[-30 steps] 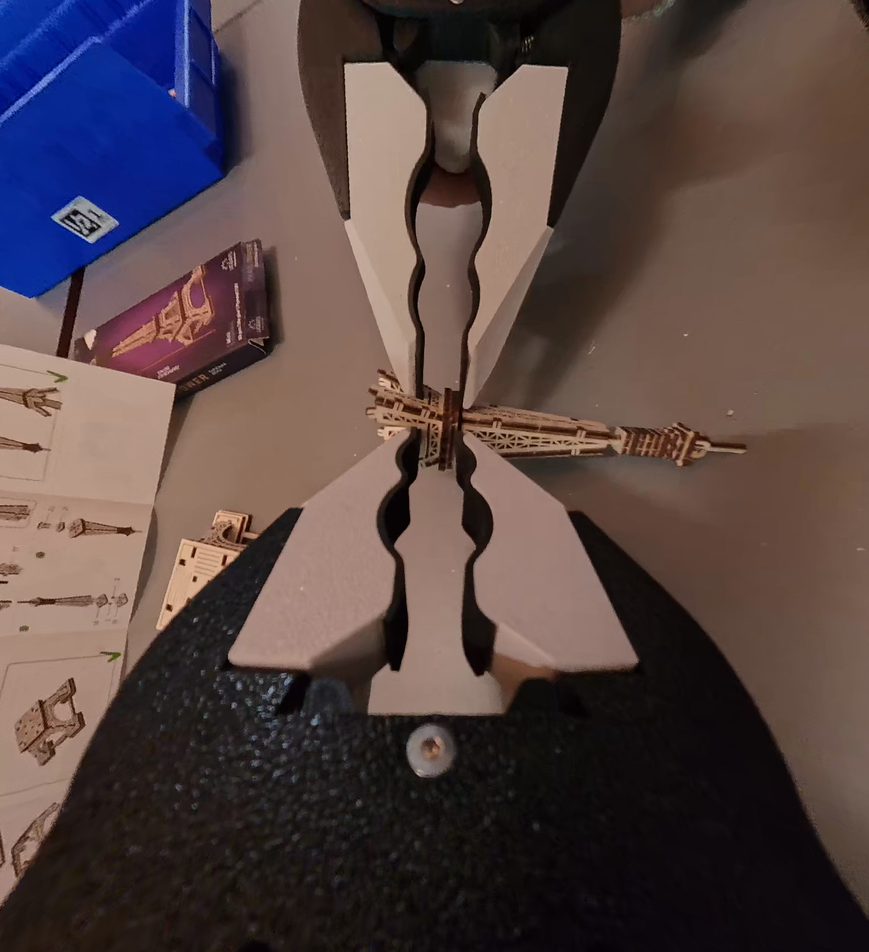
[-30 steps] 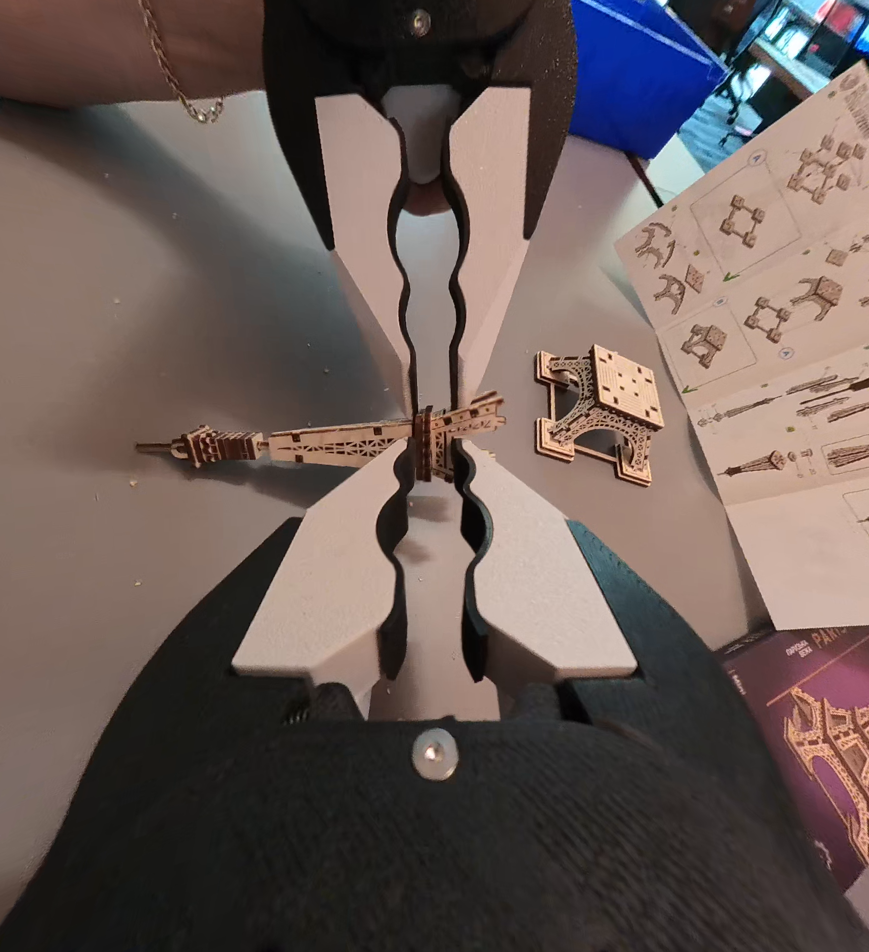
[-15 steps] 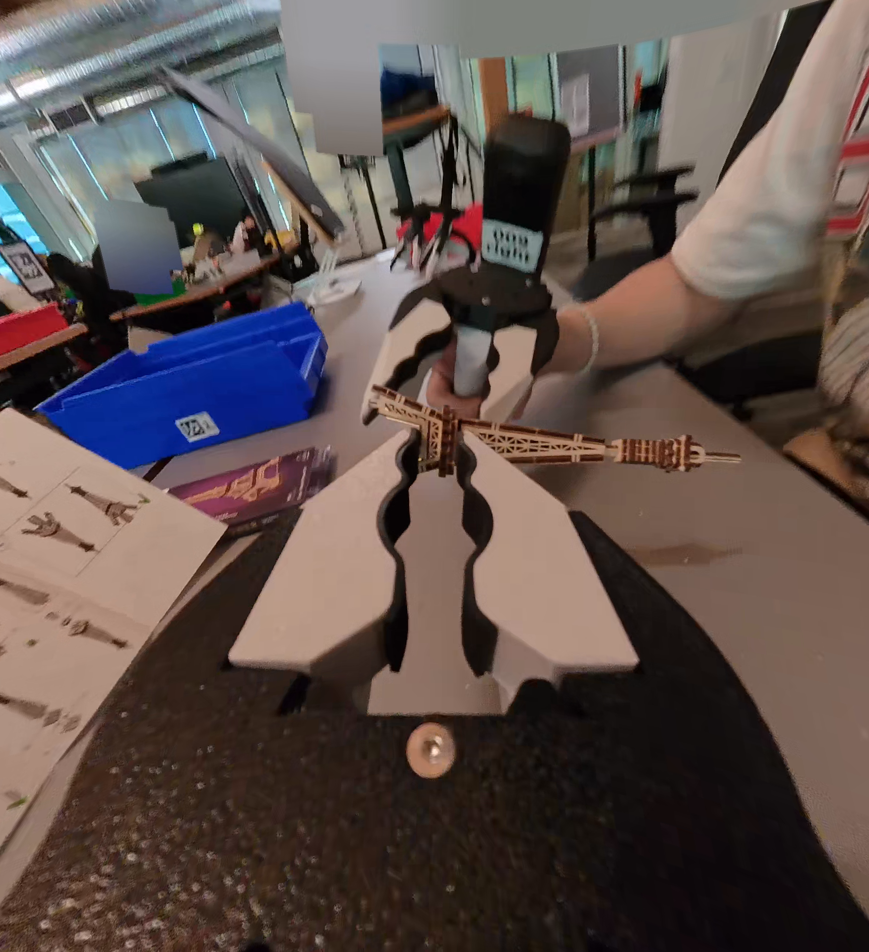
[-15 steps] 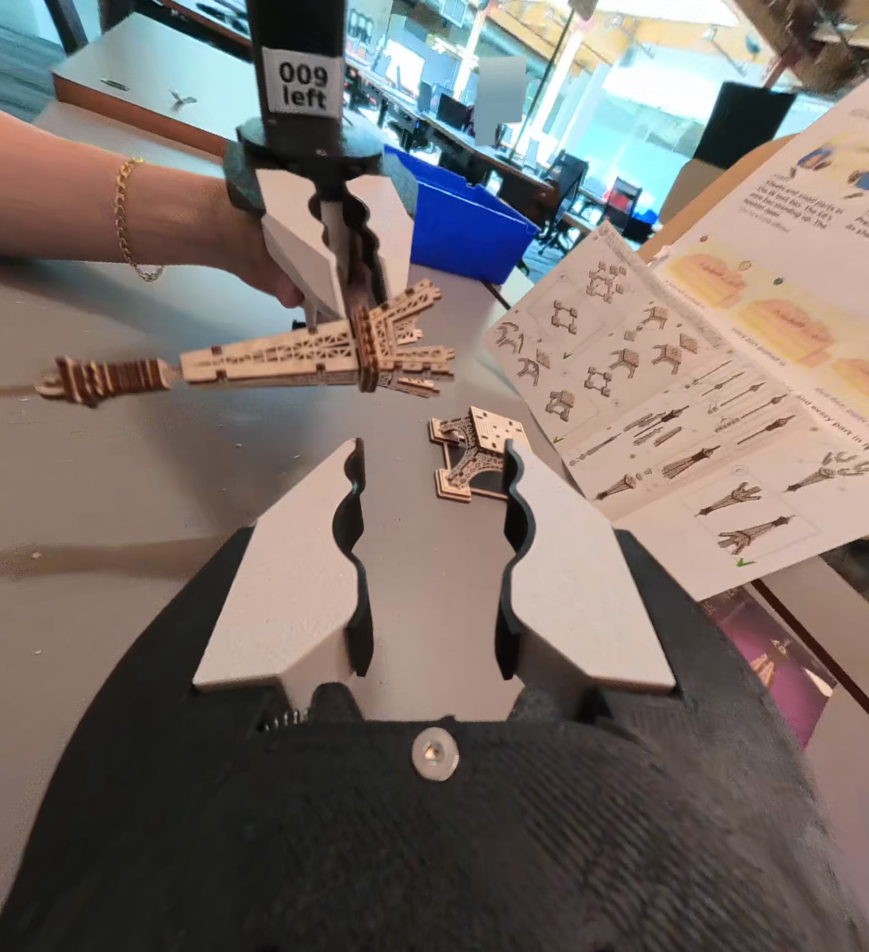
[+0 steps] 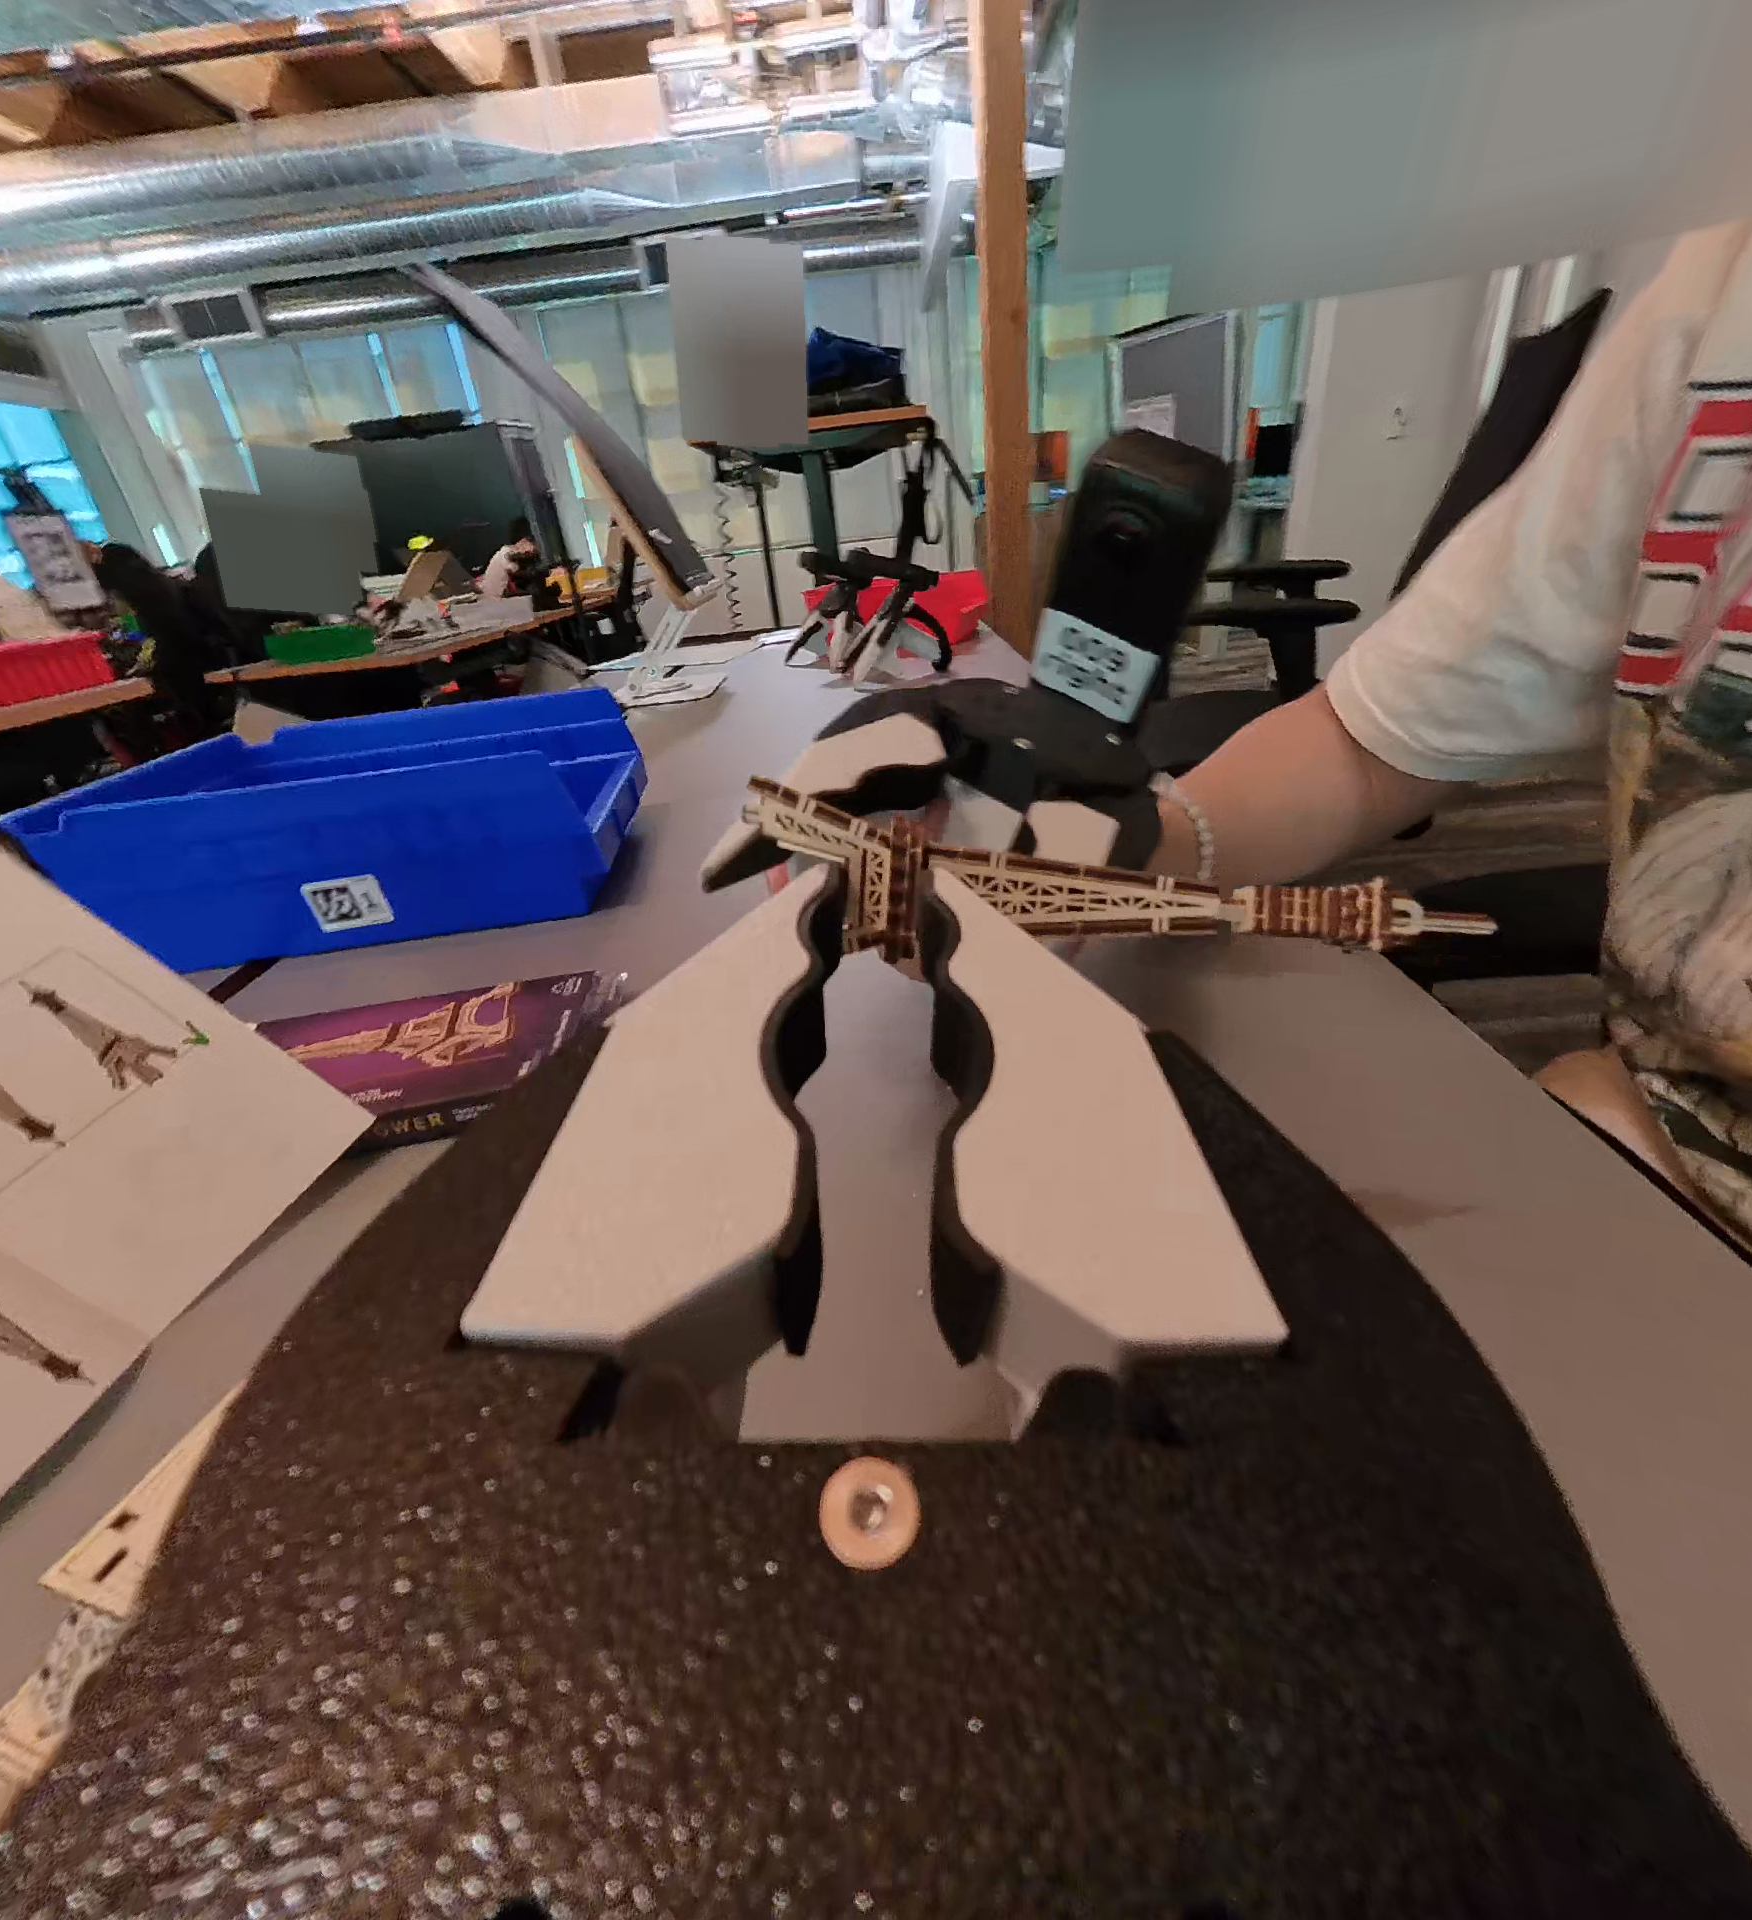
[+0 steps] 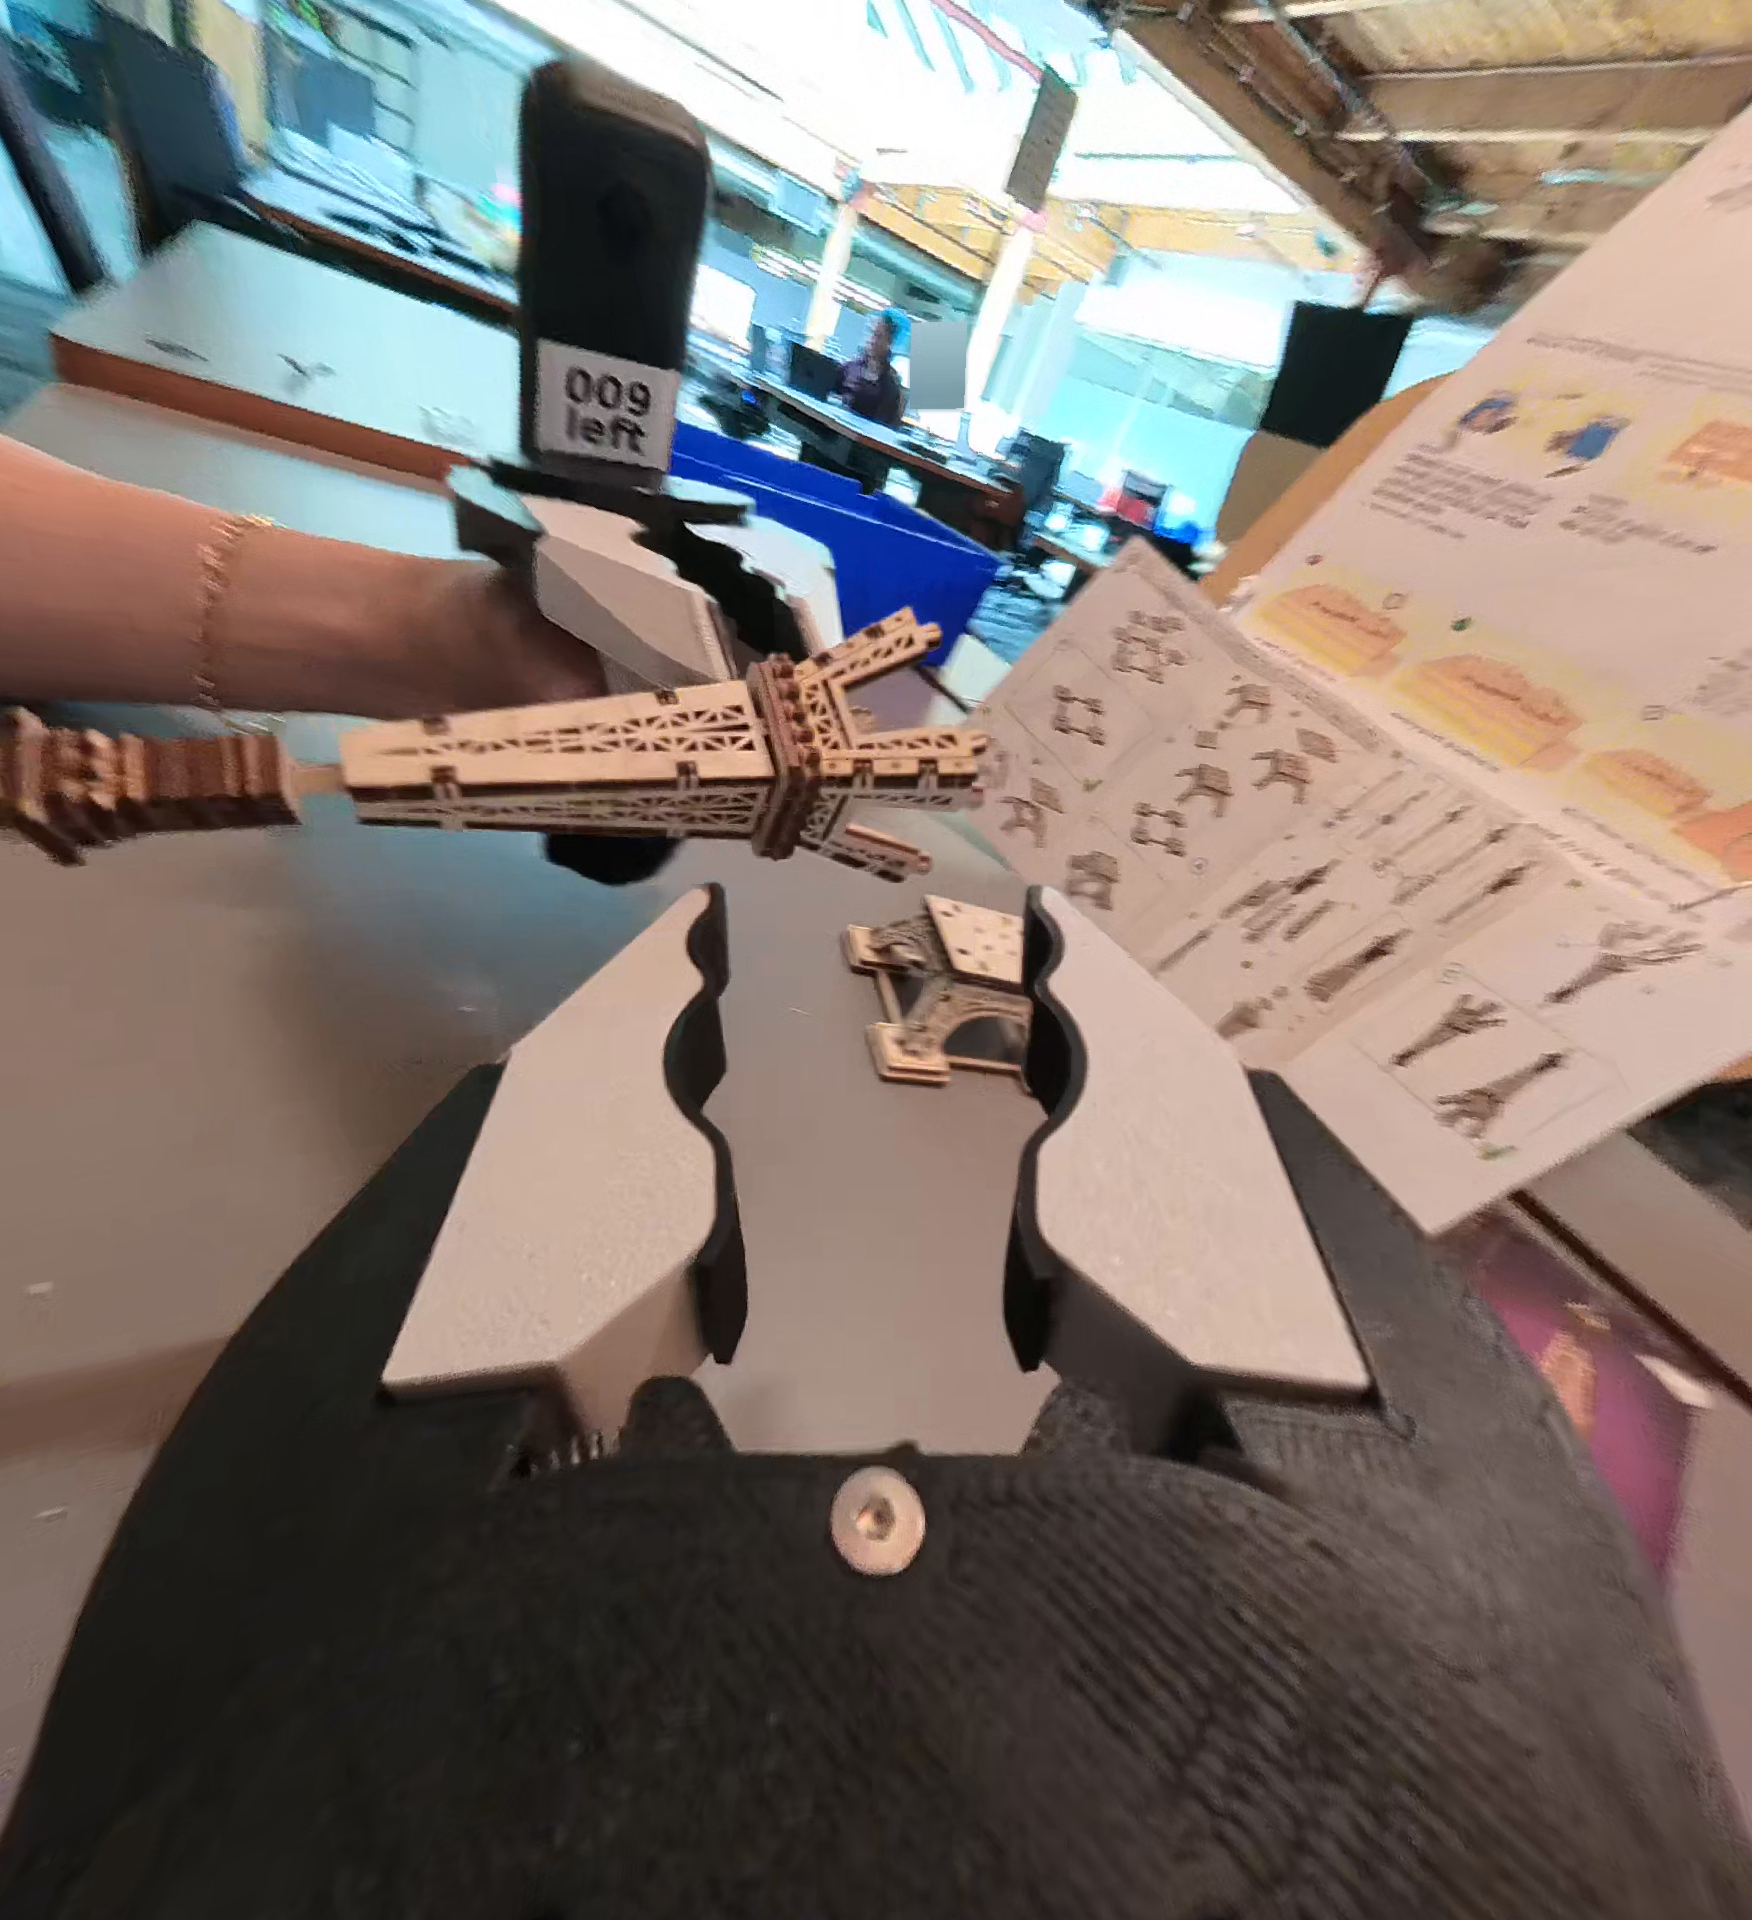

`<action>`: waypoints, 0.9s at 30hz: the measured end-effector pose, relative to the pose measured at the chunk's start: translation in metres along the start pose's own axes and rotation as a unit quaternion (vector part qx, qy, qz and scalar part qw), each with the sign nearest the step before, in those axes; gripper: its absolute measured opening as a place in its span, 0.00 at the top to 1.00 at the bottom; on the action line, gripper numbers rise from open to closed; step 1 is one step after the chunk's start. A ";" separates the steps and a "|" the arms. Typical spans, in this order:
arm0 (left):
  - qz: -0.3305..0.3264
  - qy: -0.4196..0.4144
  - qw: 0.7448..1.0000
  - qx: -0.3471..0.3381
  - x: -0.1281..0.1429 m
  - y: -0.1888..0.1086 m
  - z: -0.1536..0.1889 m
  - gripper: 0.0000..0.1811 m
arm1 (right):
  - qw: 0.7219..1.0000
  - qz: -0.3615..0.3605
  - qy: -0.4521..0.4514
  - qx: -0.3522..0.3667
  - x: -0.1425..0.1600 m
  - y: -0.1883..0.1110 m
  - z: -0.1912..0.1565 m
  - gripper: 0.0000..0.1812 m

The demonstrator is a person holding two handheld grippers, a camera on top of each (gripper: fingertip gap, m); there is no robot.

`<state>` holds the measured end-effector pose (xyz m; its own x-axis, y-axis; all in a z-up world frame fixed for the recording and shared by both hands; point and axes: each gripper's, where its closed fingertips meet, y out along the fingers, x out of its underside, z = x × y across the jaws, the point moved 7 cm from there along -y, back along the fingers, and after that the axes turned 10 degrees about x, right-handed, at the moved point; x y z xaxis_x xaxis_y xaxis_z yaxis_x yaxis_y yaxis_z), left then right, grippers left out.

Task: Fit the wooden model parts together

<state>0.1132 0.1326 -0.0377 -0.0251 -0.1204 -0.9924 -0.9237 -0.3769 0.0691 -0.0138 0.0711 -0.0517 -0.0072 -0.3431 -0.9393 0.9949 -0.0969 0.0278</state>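
Observation:
My left gripper (image 5: pixel 882 883) is shut on the wooden tower spire (image 5: pixel 1080 894) at its square platform. It holds the spire level above the grey table, tip pointing right. In the right wrist view the spire (image 6: pixel 591 769) hangs in front of my right gripper (image 6: pixel 872 914), tip to the left and splayed legs to the right. My right gripper is open and empty, just below and short of the spire. The wooden arched base (image 6: pixel 945 987) lies on the table beyond my right fingertips. The right gripper's fingers (image 5: pixel 872 753) show behind the spire in the left wrist view.
A folded instruction sheet (image 6: pixel 1371 831) stands at the right, and it also shows in the left wrist view (image 5: pixel 72 1122). A purple box (image 5: pixel 456 1049) and a blue bin (image 5: pixel 332 831) sit at the left. A person's arm (image 5: pixel 1371 748) reaches in from the right. The tips of both grippers are at nearly the same place.
Both grippers were shut on the spire low over the table. My right gripper has let go, opened and drawn back. My left gripper has lifted the spire and tilted up.

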 end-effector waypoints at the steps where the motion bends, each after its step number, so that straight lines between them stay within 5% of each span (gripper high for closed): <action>1: -0.003 -0.017 1.000 -0.018 0.000 0.001 -0.003 0.94 | 0.999 0.005 -0.028 0.015 0.000 0.000 -0.001 0.66; 7: -0.020 -0.124 0.987 -0.103 0.000 0.013 -0.012 0.94 | 0.979 0.027 -0.170 0.106 -0.001 0.000 -0.002 0.61; 13: -0.039 -0.220 0.965 -0.137 0.013 0.021 -0.012 0.94 | 0.961 0.095 -0.234 0.110 -0.008 -0.007 -0.008 0.85; 16: -0.095 -0.202 0.961 -0.162 0.020 0.013 -0.016 0.86 | 0.976 0.060 -0.197 0.073 -0.002 -0.003 -0.004 0.92; 20: -0.188 -0.069 0.964 -0.175 0.012 0.006 -0.014 0.83 | 0.999 -0.027 -0.026 -0.004 0.009 0.001 0.016 0.92; 23: -0.230 -0.017 0.961 -0.151 0.010 0.014 -0.006 0.83 | 0.989 -0.095 0.076 -0.081 0.016 0.001 0.027 0.92; 27: -0.250 -0.040 0.961 -0.109 0.023 0.025 0.000 0.83 | 0.975 -0.153 0.074 -0.140 0.019 0.001 0.024 0.91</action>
<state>0.0891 0.1204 -0.0592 0.3630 0.1938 -0.9114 -0.7261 -0.5542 -0.4070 -0.0150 0.0423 -0.0618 -0.3147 -0.1979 -0.9283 0.9368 0.0924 -0.3373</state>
